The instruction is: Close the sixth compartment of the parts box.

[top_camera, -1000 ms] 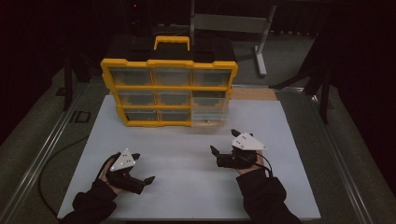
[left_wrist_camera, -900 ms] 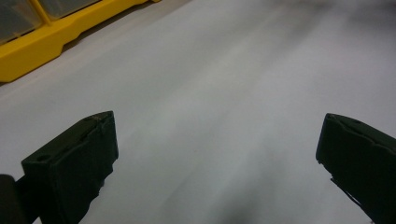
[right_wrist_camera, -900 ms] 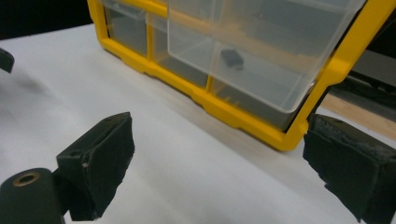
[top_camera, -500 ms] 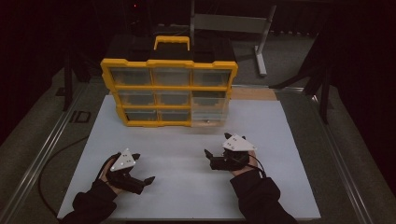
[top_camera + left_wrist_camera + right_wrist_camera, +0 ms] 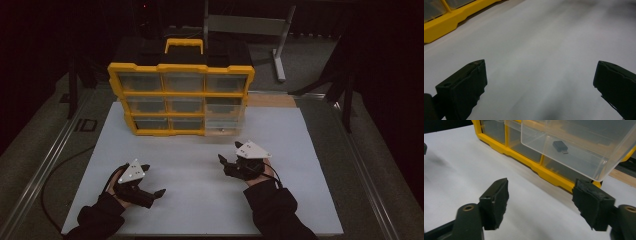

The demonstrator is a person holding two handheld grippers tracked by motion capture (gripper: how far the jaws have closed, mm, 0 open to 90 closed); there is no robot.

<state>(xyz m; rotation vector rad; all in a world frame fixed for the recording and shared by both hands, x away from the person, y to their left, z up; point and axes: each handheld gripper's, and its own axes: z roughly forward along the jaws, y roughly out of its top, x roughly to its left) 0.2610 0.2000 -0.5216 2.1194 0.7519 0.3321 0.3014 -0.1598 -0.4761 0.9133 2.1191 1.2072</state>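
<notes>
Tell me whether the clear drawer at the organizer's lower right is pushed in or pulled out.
Pulled out. The clear drawer juts forward past the yellow frame of the organizer, with a small black adapter lying inside it.

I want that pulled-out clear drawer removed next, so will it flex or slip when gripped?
The drawer looks thin-walled and glossy, so it probably flexes slightly and may slip between pads. It seems light: just a small black adapter inside, which could slide if the drawer tilts.
</notes>
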